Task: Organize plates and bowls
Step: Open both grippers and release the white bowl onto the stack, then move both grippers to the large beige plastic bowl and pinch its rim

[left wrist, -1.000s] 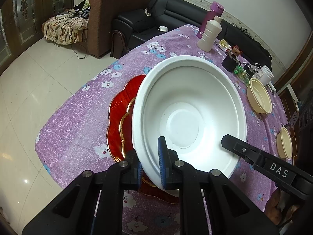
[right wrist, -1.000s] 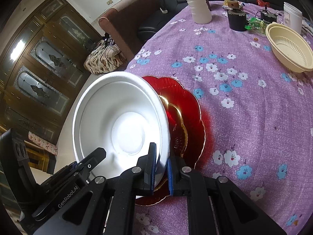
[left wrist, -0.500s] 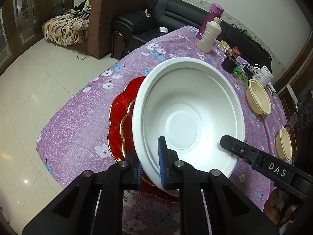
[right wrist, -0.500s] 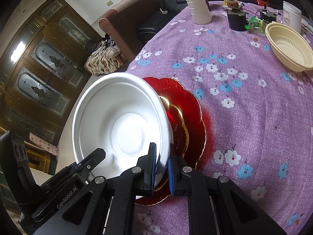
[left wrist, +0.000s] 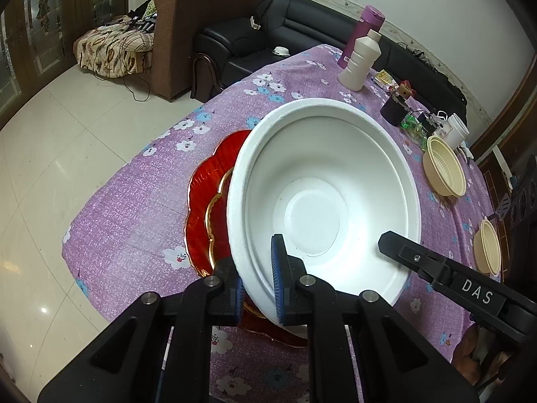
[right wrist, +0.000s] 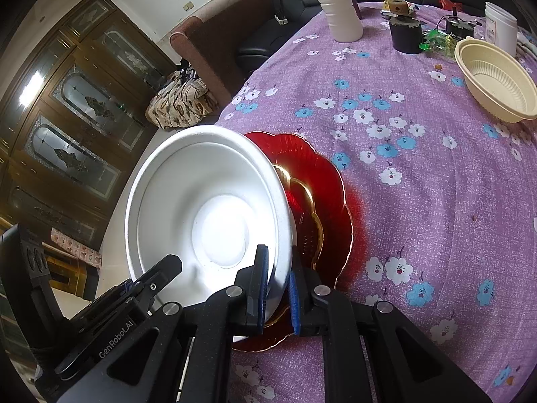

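A large white foam bowl (left wrist: 322, 181) is held tilted above a red scalloped plate (left wrist: 201, 198) with gold rim on the purple flowered tablecloth. My left gripper (left wrist: 258, 278) is shut on the bowl's near left rim. My right gripper (right wrist: 278, 288) is shut on the bowl's (right wrist: 208, 208) opposite rim, above the red plate (right wrist: 322, 194). Each gripper shows in the other's view. A smaller gold-rimmed red plate lies on the larger one, mostly hidden by the bowl.
A cream plastic bowl (right wrist: 493, 80) sits at the table's far right, another (left wrist: 488, 245) near the right edge. A white bottle (right wrist: 339, 10), purple flask (left wrist: 359, 33), black cup (right wrist: 406, 35) and white jar (right wrist: 500, 27) stand at the back. Sofas stand beyond.
The bowl and both grippers have risen slightly and drawn back; the table looks a little farther away. Both grips are unchanged.
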{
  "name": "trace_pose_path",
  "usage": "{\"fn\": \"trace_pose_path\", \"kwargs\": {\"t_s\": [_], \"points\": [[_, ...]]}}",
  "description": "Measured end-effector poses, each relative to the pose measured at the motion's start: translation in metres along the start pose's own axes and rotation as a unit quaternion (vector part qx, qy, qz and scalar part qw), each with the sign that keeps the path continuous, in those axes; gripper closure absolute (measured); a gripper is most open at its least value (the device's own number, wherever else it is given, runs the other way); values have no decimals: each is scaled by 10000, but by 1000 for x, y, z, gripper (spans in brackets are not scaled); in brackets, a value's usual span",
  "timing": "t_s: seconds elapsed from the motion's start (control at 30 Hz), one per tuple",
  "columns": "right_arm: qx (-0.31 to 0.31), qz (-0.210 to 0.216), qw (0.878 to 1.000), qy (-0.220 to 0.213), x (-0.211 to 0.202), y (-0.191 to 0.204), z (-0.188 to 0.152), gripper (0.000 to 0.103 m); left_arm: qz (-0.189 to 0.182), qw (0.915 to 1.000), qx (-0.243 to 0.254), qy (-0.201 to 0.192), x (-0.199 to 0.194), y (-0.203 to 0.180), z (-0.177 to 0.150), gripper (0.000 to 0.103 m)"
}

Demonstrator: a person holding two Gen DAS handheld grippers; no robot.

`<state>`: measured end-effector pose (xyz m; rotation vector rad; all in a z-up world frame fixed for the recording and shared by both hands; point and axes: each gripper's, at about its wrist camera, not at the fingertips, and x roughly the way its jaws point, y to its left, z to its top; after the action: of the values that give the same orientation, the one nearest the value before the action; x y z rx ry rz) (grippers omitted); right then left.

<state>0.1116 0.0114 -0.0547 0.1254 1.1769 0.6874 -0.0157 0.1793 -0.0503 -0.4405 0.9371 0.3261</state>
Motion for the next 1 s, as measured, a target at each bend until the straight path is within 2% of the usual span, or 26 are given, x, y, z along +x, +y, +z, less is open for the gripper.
{"fn": "trace_pose_path", "kwargs": {"t_s": [0.17, 0.23, 0.33, 0.4, 0.43, 0.57, 0.73, 0.87, 1.0], "points": [[23, 31, 10000, -17, -1, 0, 1, 90, 59, 9999, -124, -34, -1, 2, 1, 91], [23, 11, 10000, -53, -3, 1, 1, 89, 106, 9997, -195, -64, -3, 4, 2, 87], [102, 56, 9998, -144, -9, -2, 1, 87, 105, 9991, -379, -146, -8, 10, 2, 67], [161, 101, 9995, -244, -16, -5, 1, 73, 104, 9979, -537, -350, -16, 14, 3, 45], [187, 121, 9993, -302, -19, -7, 1, 66, 125, 9968, -615, -502, -22, 15, 4, 42], [325, 252, 9978, -530, -37, -19, 1, 54, 133, 9918, -808, -979, -39, 13, 9, 30], [640, 331, 9945, -755, -60, -53, 1, 53, -138, 9941, -494, -960, -39, -24, 18, 29], [934, 162, 9904, -1010, -84, -92, 3, 53, -531, 9959, 61, -732, -27, -82, 28, 29], [1389, -179, 9814, -1309, -112, -143, 12, 53, -868, 9946, 359, -447, -7, -142, 42, 29]]}}
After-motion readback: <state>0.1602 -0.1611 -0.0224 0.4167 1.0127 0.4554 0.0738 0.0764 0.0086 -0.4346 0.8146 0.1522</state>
